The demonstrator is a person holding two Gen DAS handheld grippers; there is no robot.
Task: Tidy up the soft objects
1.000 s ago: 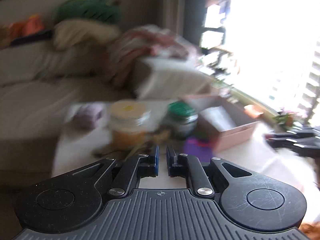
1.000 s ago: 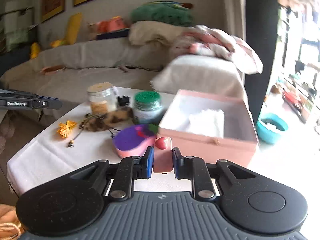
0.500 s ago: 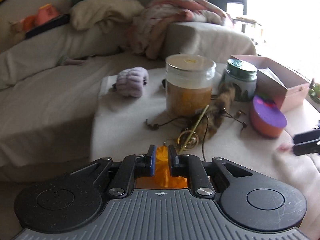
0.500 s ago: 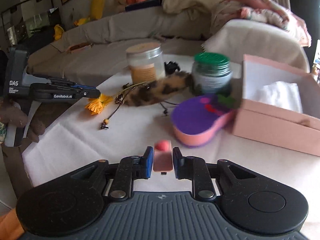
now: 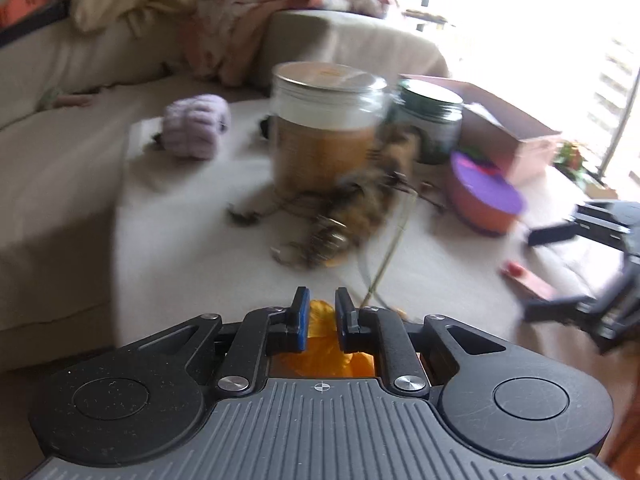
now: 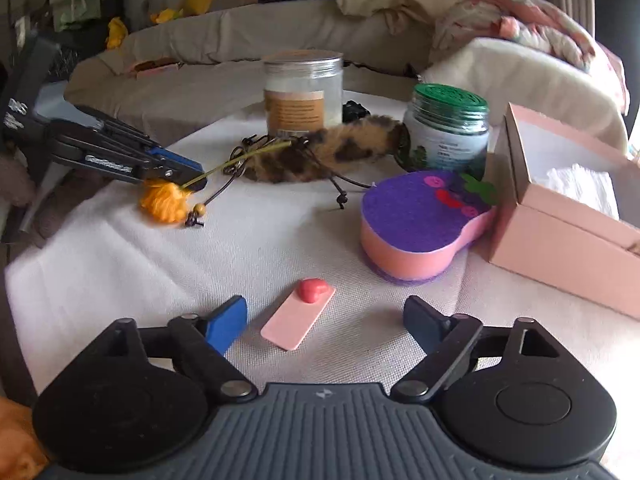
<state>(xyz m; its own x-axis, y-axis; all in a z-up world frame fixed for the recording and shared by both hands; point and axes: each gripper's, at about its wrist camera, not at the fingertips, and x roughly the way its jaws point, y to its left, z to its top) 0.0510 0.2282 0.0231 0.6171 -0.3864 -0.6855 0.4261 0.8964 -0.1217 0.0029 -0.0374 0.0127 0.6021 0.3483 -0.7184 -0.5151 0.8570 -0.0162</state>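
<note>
Right gripper (image 6: 324, 322) released, jaws just opened wide; pink flat piece (image 6: 298, 314) with the red heart knob lying on the white cloth (image 6: 120, 264) between the fingertips, touching neither pad. Long axis runs diagonally, heart end away from the gripper and toward the purple-topped sponge (image 6: 420, 224); pink box (image 6: 560, 236) further right, beside the sponge. Closest to the right hand, so likely placement done and a retreat next; any re-grab would need a wrist roll to square the pads across the short side. Left gripper (image 5: 322, 316) clenched on the orange flower (image 6: 166, 202), stem trailing toward the leopard fur piece (image 6: 320, 152) in front of the jars. Versus half a second ago: pink piece was pinched in the right jaws, now free on the cloth; left grip on the flower unchanged.
</note>
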